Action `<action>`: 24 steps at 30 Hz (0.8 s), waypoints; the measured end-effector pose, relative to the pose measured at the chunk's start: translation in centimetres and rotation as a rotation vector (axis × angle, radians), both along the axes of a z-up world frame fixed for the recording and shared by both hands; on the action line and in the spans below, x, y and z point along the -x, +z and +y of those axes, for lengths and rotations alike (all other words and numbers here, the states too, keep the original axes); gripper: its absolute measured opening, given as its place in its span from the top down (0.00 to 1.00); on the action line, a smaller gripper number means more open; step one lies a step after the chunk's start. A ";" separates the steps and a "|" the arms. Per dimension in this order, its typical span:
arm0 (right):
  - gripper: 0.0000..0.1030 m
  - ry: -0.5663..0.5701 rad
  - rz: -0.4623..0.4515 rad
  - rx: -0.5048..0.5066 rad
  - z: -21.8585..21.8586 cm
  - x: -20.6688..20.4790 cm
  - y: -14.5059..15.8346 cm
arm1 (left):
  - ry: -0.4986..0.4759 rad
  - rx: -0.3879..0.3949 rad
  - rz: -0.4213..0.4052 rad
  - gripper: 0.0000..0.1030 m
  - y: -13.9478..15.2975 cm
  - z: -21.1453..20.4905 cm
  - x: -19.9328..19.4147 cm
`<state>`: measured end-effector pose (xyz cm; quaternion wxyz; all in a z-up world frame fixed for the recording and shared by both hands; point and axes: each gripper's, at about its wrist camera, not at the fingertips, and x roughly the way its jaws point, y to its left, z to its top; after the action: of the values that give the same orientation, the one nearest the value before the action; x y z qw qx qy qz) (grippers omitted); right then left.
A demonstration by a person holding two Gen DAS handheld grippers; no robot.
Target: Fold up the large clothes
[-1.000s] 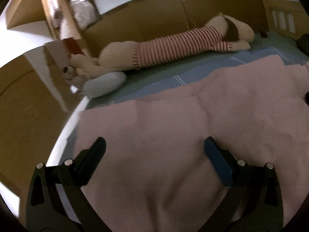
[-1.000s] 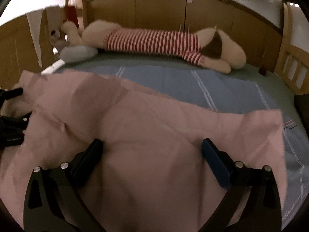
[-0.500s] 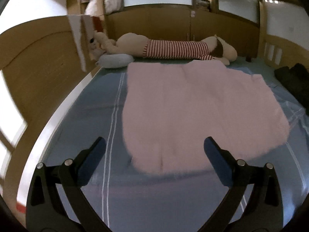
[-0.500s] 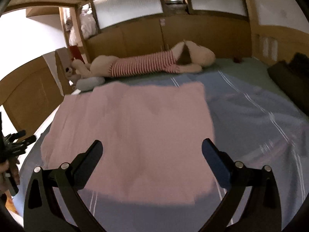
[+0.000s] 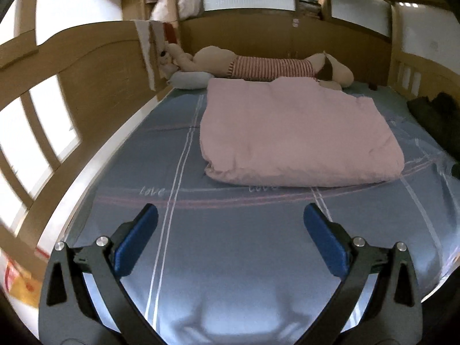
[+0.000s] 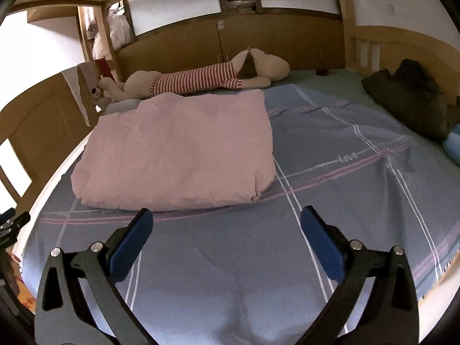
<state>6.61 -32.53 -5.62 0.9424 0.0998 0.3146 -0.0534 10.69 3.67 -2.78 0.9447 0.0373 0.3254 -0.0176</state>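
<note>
A pale pink folded cloth (image 5: pixel 299 135), thick and roughly rectangular, lies flat on the blue bedsheet with white and pink stripes (image 5: pixel 230 247), occupying the centre right of the left wrist view and the centre left of the right wrist view (image 6: pixel 178 149); its near edge shows rounded, layered folds. Behind it, along the wooden headboard (image 5: pixel 258 37) in the upper centre of both frames, a long beige plush toy in a red-and-white striped shirt (image 5: pixel 267 67) lies on its side, with a small grey-blue cushion (image 5: pixel 189 80) at its left end. A dark crumpled garment (image 6: pixel 408 95) rests at the right edge of the bed. The left gripper (image 5: pixel 230 224), at the bottom of its frame, has its blue-padded fingers (image 5: pixel 135 244) spread wide and holds nothing, above bare sheet and apart from the cloth. The right gripper (image 6: pixel 225 222) is likewise spread and unladen, its left pad (image 6: pixel 130 243) near the cloth's front edge.
</note>
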 end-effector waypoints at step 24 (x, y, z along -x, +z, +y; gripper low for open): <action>0.01 0.139 -0.051 0.153 10.3 8.5 7.4 | 0.115 0.054 -0.070 0.02 6.8 -2.6 8.9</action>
<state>-1.90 -22.25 1.79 0.9565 0.0067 0.2915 -0.0091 1.75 1.07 4.03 0.9555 -0.0063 0.2933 0.0295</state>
